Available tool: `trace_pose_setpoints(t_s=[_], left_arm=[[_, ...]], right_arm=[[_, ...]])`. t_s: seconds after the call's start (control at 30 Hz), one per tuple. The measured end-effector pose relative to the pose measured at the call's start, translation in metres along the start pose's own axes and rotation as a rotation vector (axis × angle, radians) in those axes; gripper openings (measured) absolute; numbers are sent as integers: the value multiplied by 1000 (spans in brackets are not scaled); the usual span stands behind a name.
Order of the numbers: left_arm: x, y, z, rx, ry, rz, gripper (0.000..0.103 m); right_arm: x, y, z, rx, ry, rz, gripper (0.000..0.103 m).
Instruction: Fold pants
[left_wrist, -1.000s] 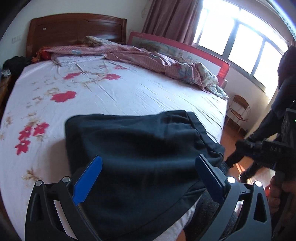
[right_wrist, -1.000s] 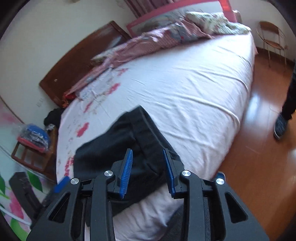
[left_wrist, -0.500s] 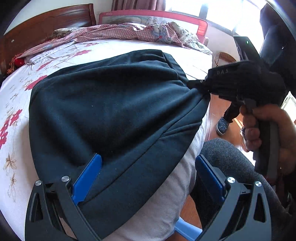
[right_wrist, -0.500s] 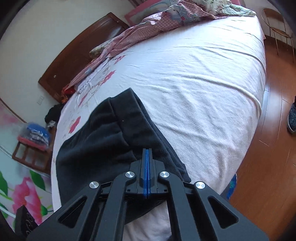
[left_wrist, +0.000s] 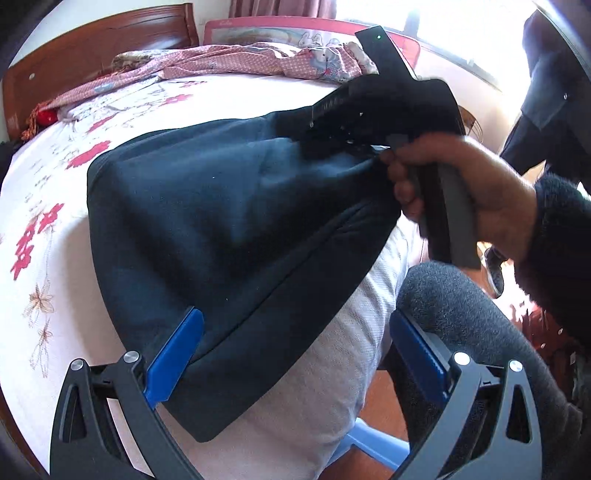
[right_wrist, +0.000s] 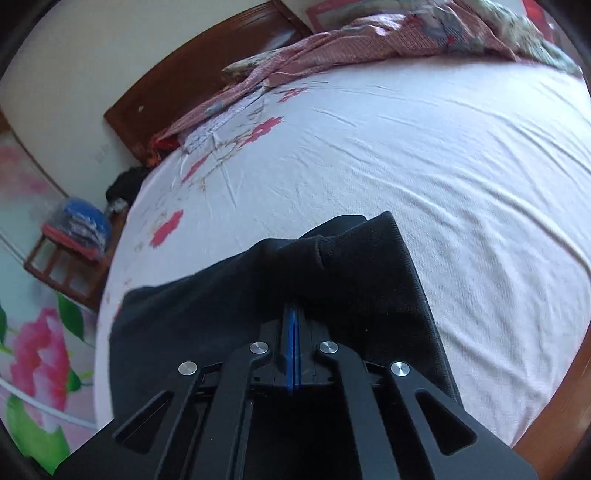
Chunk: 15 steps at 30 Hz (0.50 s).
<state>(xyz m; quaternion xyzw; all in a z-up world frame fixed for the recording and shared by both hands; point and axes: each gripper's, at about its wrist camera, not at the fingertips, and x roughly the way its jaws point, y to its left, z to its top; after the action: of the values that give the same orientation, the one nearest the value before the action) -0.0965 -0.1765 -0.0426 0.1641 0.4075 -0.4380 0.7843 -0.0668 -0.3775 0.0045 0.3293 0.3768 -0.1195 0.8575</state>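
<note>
The right gripper (right_wrist: 293, 325) is clamped tight on a bunched corner of the dark pants (left_wrist: 229, 229), blue pads pressed together with the fabric pinched between them, while the left gripper (left_wrist: 295, 354) hangs spread wide, one blue finger (left_wrist: 173, 354) at the near hem, gripping nothing. The pants lie at the near edge of the bed (right_wrist: 424, 147), part of them draping over the mattress side. Risk here: only one corner is held, so a pull could drag the whole garment sideways and skew the fold, or slide the overhanging part off toward the floor. That pinch looks thick and bunched too, so a layer could slip free mid-lift. The left jaws straddle both hem and bare sheet, and closing now could snag the sheet along with the cloth. Around it: a pale sheet with red flowers, creased and soft, a pink quilt (left_wrist: 240, 62) heaped along the far side, a wooden headboard (right_wrist: 192, 88), bright window (left_wrist: 461, 33), wood floor below.
</note>
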Motion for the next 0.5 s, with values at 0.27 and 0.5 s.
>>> trace_pose_setpoints(t_s=[0.27,0.5], left_arm=[[-13,-2,7,-5,-54,-19,101],[7,7,6,-13,7,-48,101]], right_arm=[[-73,31,-46,-189,-37,18,3],[-49,-8,-94,-230,68,-30,2]])
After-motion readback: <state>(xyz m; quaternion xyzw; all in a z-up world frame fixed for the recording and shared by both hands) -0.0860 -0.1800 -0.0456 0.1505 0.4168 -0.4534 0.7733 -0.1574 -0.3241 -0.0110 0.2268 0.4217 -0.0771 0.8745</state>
